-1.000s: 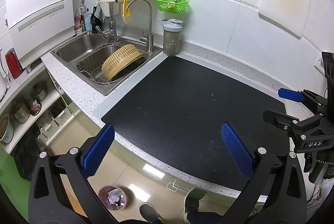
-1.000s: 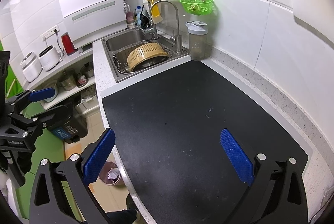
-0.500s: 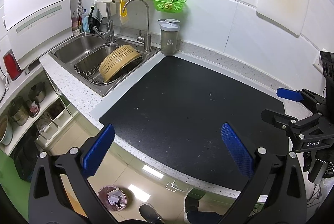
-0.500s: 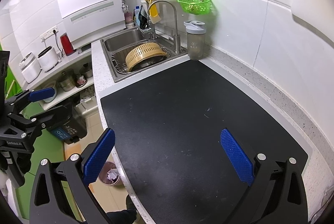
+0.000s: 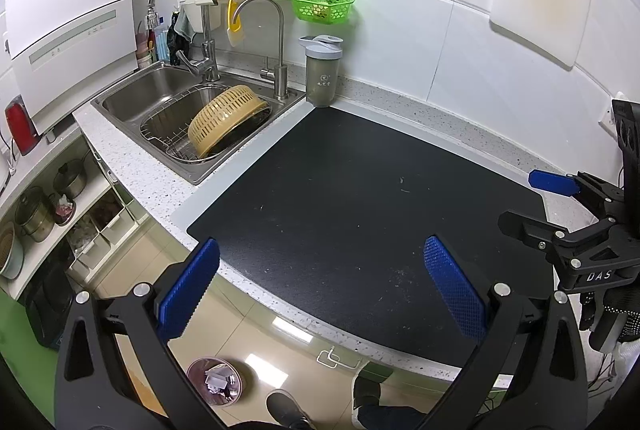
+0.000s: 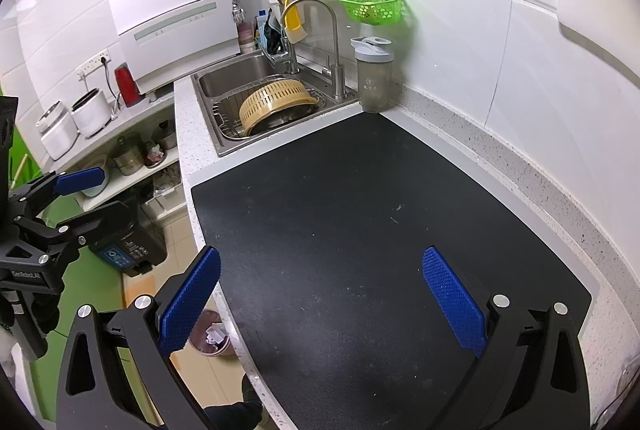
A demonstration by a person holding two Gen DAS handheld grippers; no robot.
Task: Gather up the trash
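- Two grippers hang over the front of the worktop [image 5: 132,165], each with its blue-padded fingers spread wide and nothing between them: the left gripper [image 5: 320,286] over the worktop's front edge, the right gripper [image 6: 320,294] further along above the black mat [image 6: 360,230].
- On the floor below the front edge stands a small round bin [image 5: 215,381] with crumpled white trash [image 5: 218,378] inside; the right wrist view shows the same bin [image 6: 210,334] just beside the worktop's edge.
- The mat lies flat on the worktop and is bare apart from a few tiny specks [image 5: 401,180] near its middle.
- Past the mat's far left corner, a grey shaker bottle [image 5: 323,71] stands upright against the wall.
- Left of it is the steel sink [image 5: 132,97], with a yellow colander [image 5: 226,119] tipped over in a wire rack.
- A green basket [image 5: 321,5] hangs on the wall above the bottle.
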